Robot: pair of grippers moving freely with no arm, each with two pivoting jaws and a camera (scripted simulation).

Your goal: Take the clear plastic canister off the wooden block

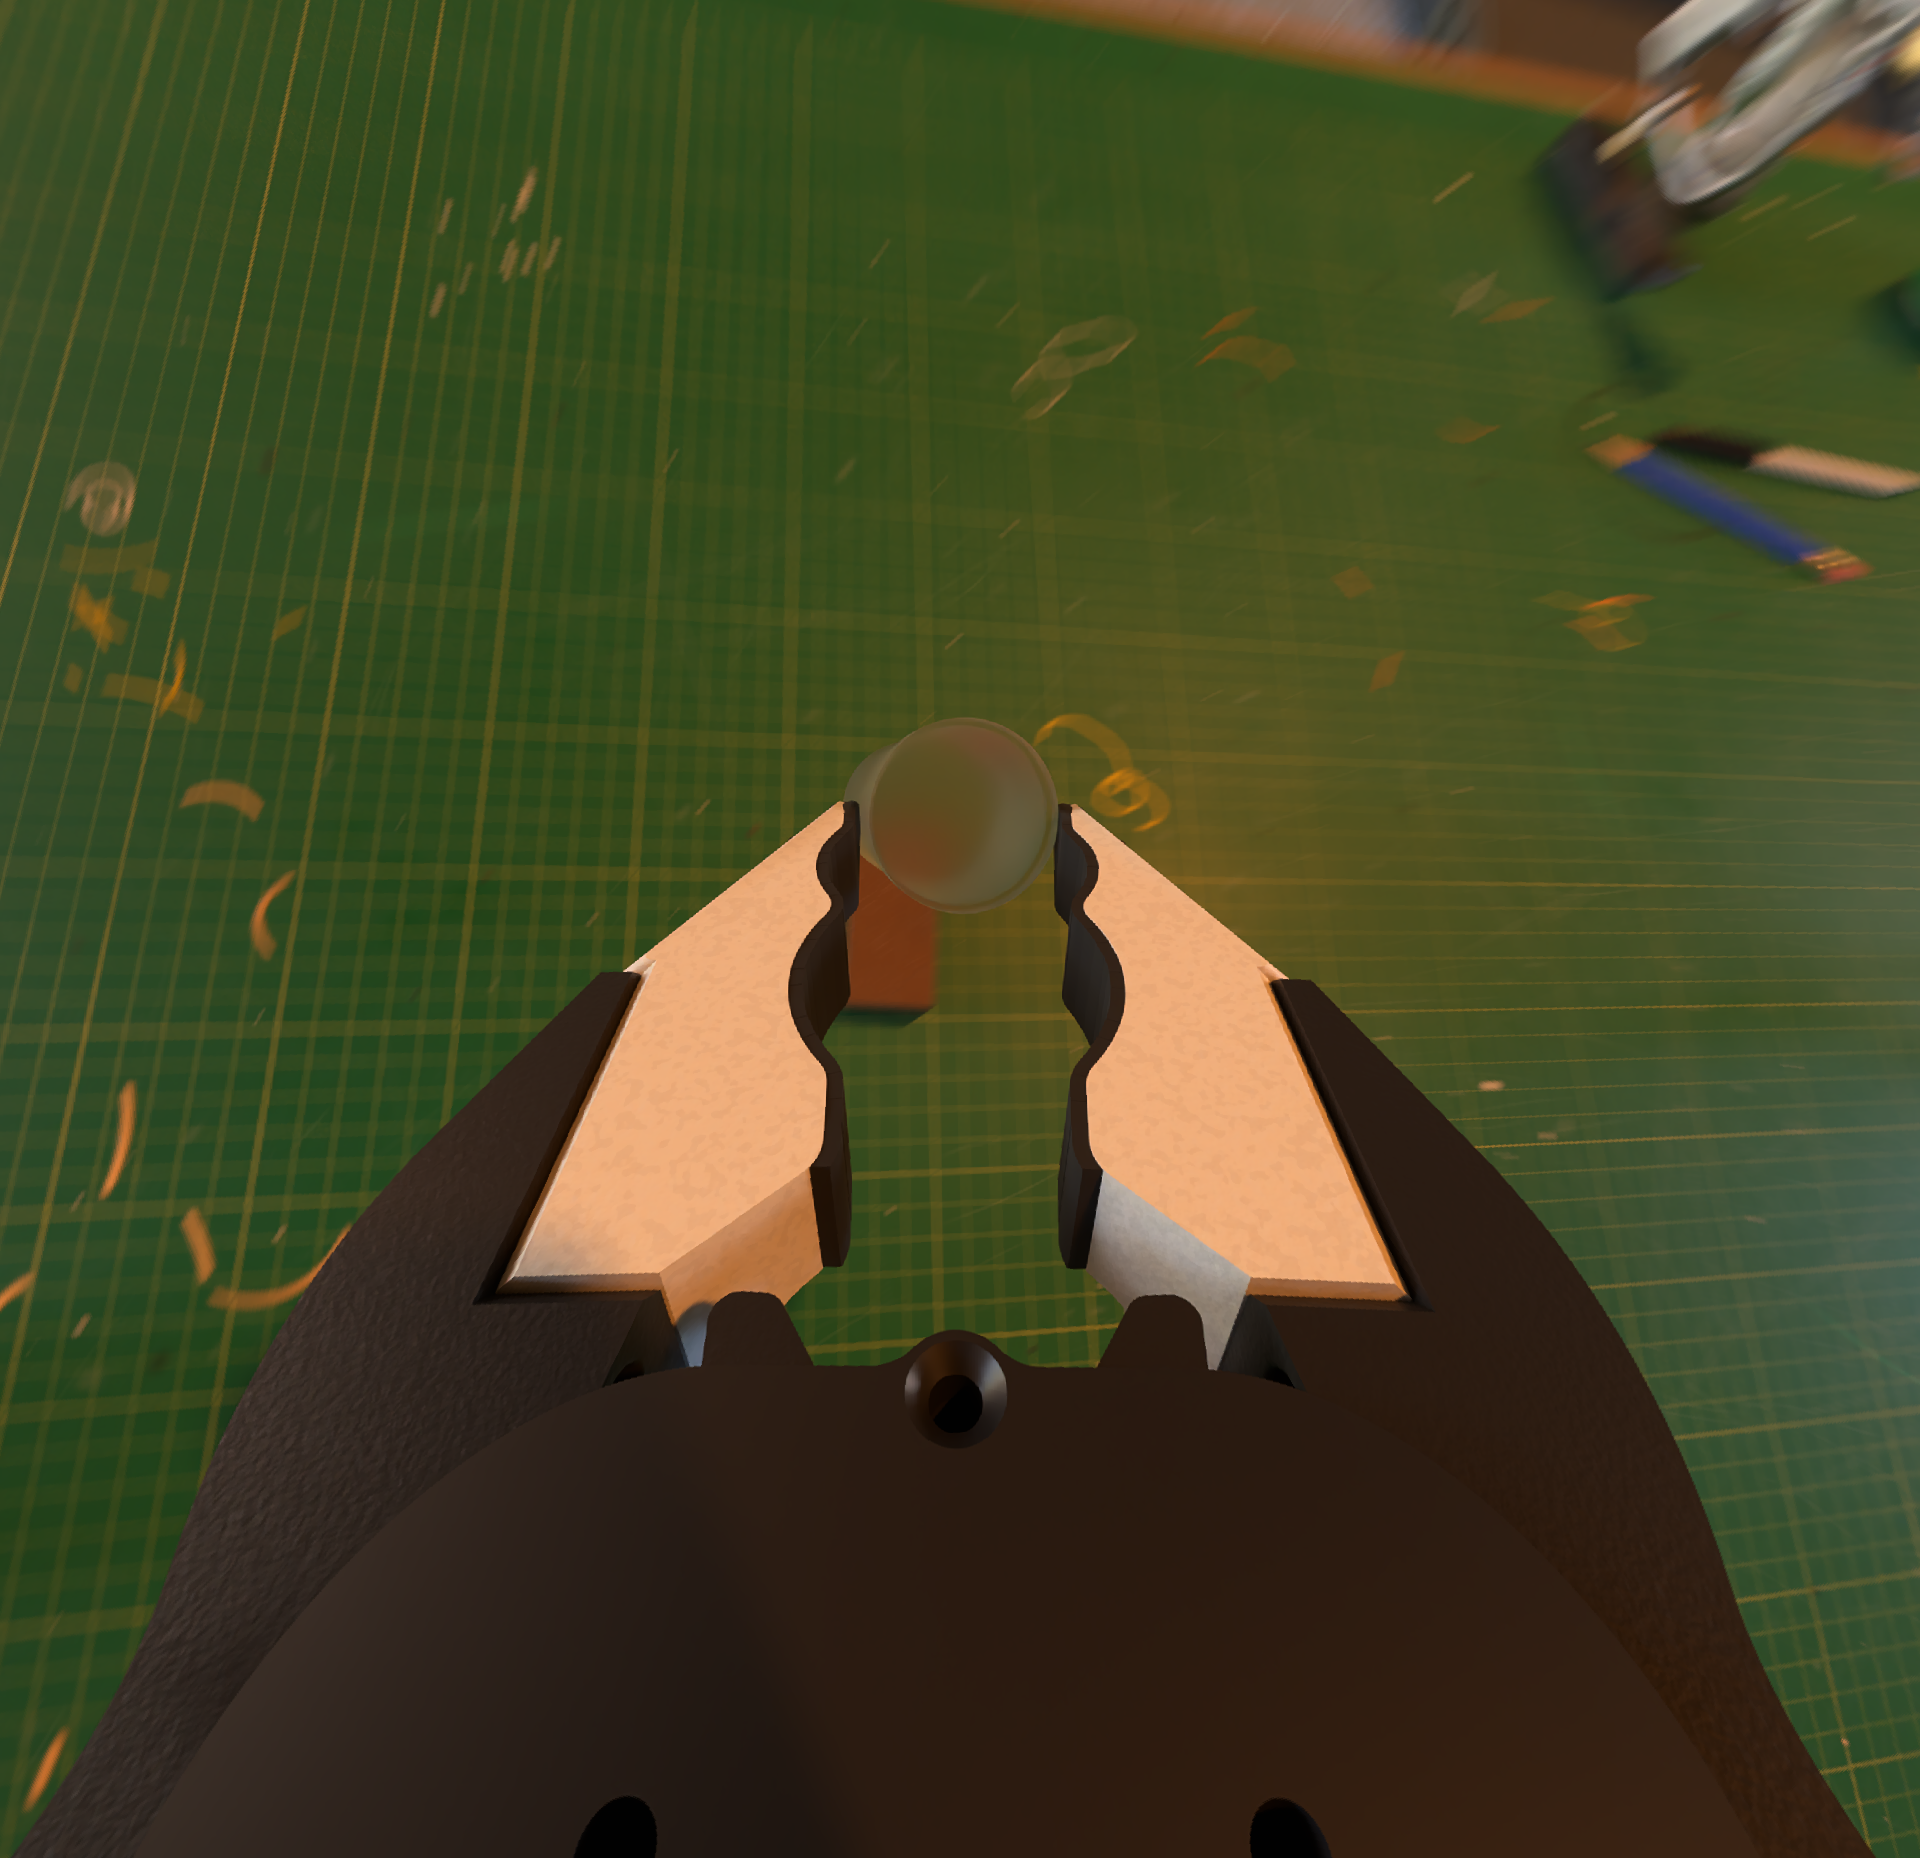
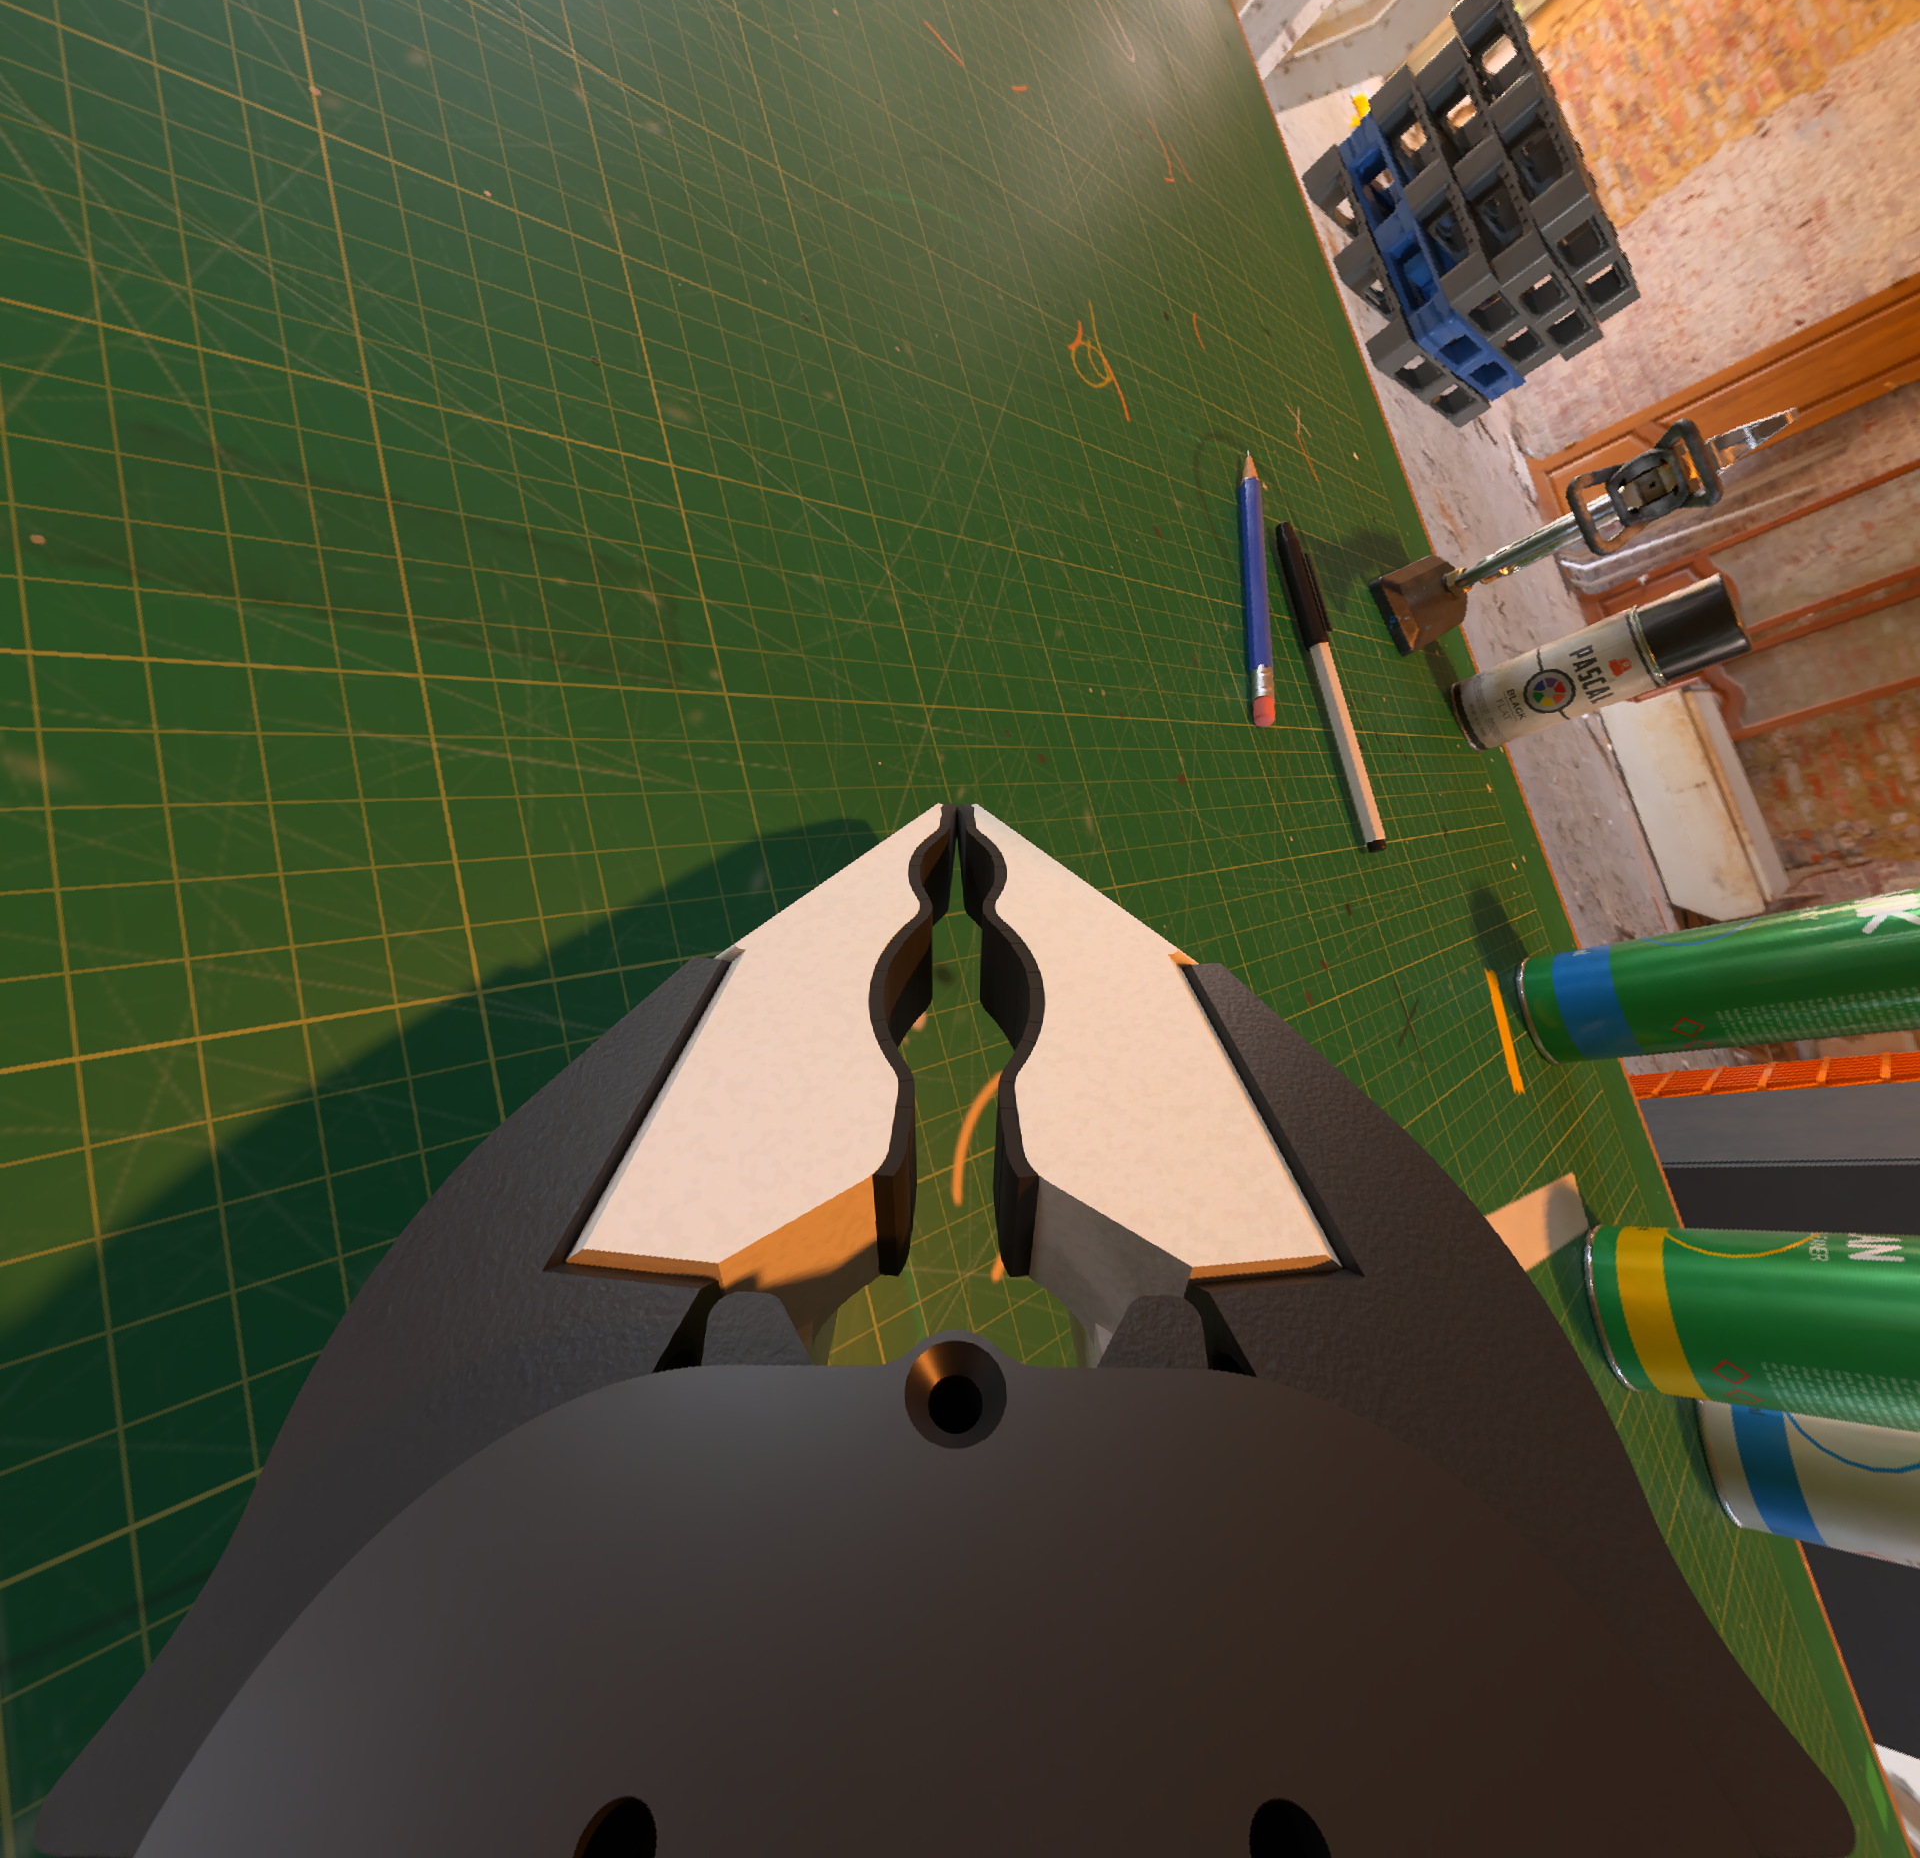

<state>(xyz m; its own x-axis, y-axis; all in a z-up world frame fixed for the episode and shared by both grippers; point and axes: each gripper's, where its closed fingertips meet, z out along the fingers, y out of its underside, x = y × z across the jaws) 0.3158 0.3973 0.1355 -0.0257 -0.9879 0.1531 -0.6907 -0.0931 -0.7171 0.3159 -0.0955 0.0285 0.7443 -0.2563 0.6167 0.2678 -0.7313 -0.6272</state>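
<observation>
In the left wrist view, the clear plastic canister (image 1: 956, 816) sits between the tips of my left gripper (image 1: 958, 821). Both fingertips (image 1: 1081, 852) touch its sides, so the gripper is shut on it. I see its round end face-on. The wooden block (image 1: 896, 951), orange-brown, stands on the green cutting mat (image 1: 520, 458) just below and left of the canister, partly hidden by the left finger. I cannot tell whether the canister touches the block. My right gripper (image 2: 956, 809) is shut and empty over bare mat (image 2: 520, 458); neither canister nor block shows in its view.
A blue pencil (image 2: 1255, 593) and a black-capped marker (image 2: 1330, 696) lie near the mat's right edge, also in the left wrist view (image 1: 1725, 509). Spray cans (image 2: 1600, 676), green cans (image 2: 1714, 987), a clamp (image 2: 1558, 541) and a grey-blue crate (image 2: 1475, 208) stand along that edge. Wood shavings (image 1: 223, 795) litter the mat.
</observation>
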